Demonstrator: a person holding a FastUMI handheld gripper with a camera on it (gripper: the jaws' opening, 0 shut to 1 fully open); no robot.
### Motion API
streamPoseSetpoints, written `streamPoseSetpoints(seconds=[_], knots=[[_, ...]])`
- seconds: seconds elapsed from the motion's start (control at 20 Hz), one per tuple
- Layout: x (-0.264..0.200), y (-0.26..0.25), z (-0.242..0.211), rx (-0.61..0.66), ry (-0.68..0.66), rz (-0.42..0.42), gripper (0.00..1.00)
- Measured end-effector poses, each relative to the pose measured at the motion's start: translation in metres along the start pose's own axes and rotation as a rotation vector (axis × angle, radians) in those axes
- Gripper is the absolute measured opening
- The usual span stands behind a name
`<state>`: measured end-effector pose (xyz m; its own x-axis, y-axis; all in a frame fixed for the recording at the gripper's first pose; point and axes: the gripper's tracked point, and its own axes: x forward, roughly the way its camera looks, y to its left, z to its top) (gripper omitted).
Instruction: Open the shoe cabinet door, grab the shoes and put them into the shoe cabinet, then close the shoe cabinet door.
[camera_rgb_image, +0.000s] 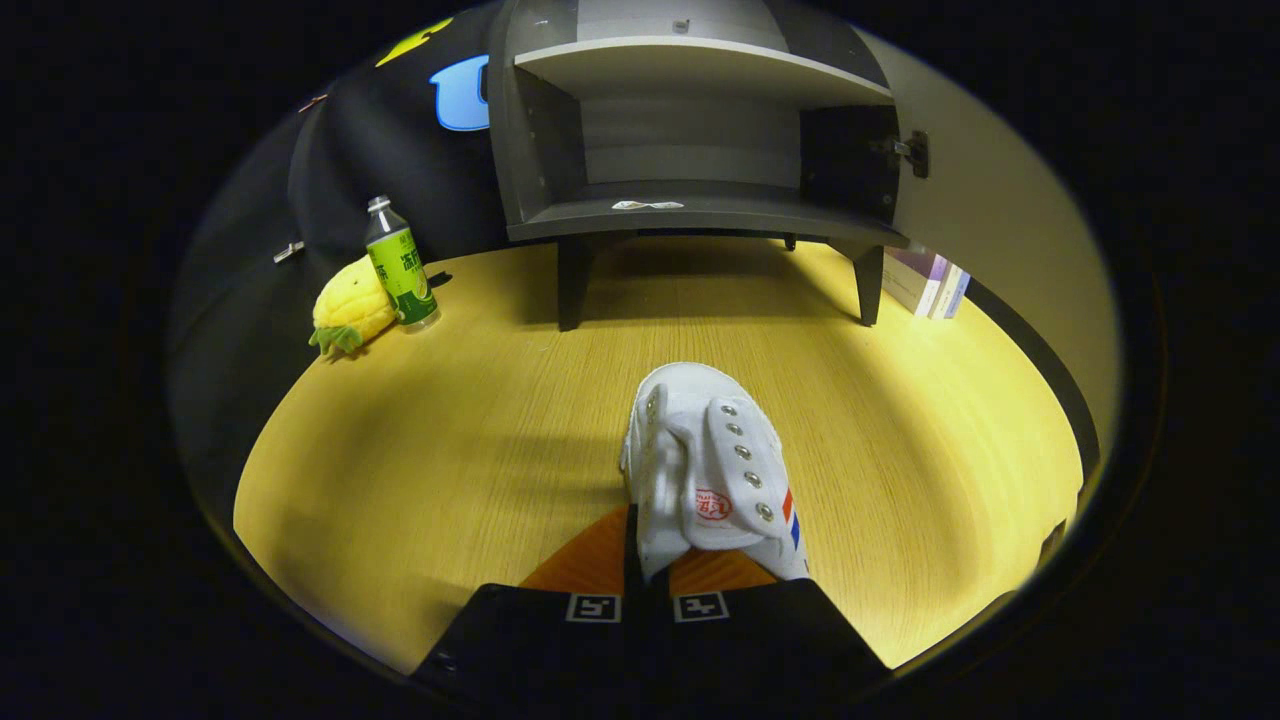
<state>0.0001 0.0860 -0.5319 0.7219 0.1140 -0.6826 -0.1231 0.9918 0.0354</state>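
The white sneaker (708, 470) is pinched by its side wall between the gripper (655, 560) fingers; it could be twisted loose before the open shoe cabinet (700, 210) beyond is reached.

Your shoe (705, 470) hides the fingertips (600, 560), so the jaws' hold is unclear; the shoe cabinet (690, 140) top is cut off, and the books (928, 283) sit half-hidden behind its door (990, 230).
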Motion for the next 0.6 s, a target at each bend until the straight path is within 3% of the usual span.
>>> streamPoseSetpoints(seconds=[0.3, 0.6], knots=[[-0.036, -0.014, 0.061, 0.021, -0.055, -0.006, 0.04], [-0.098, -0.026, 0.177, -0.004, -0.226, -0.06, 0.04]])
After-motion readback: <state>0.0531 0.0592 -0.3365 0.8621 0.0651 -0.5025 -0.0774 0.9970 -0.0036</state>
